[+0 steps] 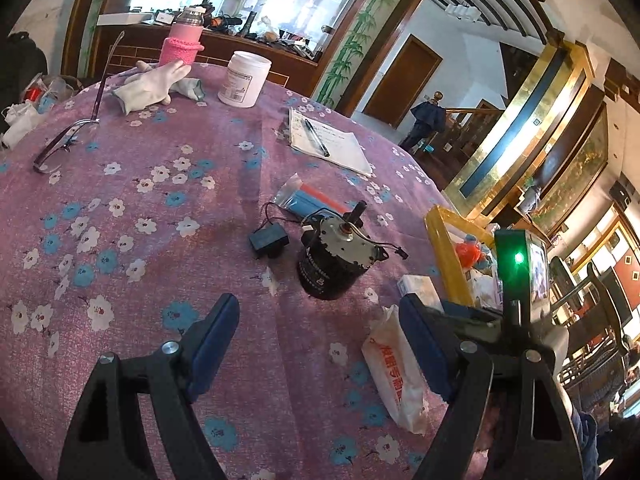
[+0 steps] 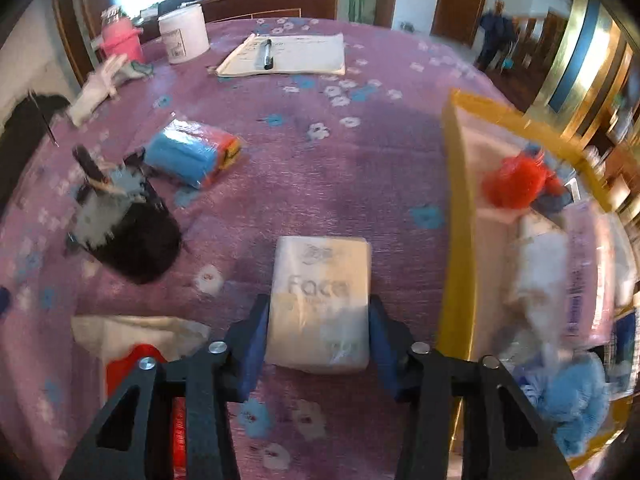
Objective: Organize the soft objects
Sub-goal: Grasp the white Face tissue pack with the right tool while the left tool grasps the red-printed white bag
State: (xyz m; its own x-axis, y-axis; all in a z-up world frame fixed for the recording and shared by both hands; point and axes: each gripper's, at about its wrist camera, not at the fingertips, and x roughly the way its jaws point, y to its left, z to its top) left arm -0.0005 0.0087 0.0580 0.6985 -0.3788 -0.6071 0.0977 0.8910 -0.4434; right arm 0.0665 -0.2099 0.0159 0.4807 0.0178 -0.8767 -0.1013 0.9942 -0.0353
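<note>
**Tissue pack between the right pads, grip not yet certain**

Your right gripper (image 2: 318, 340) has its fingers on either side of the tissue pack (image 2: 320, 300), which lies flat on the tablecloth (image 2: 320, 152) just left of the yellow box (image 2: 456, 240). The pads sit against or very near the pack's long sides; the blur hides whether they press. Your left gripper (image 1: 320, 344) hovers with fingers spread wide and nothing between them.

The risks from here, as I judge them:
- You hold only the pack's near end, so a lift may tip the far end down and let it slide out.
- A soft pack may buckle if you squeeze hard.
- The box wall stands close on the right; a low carry would catch the pack on it.
</note>
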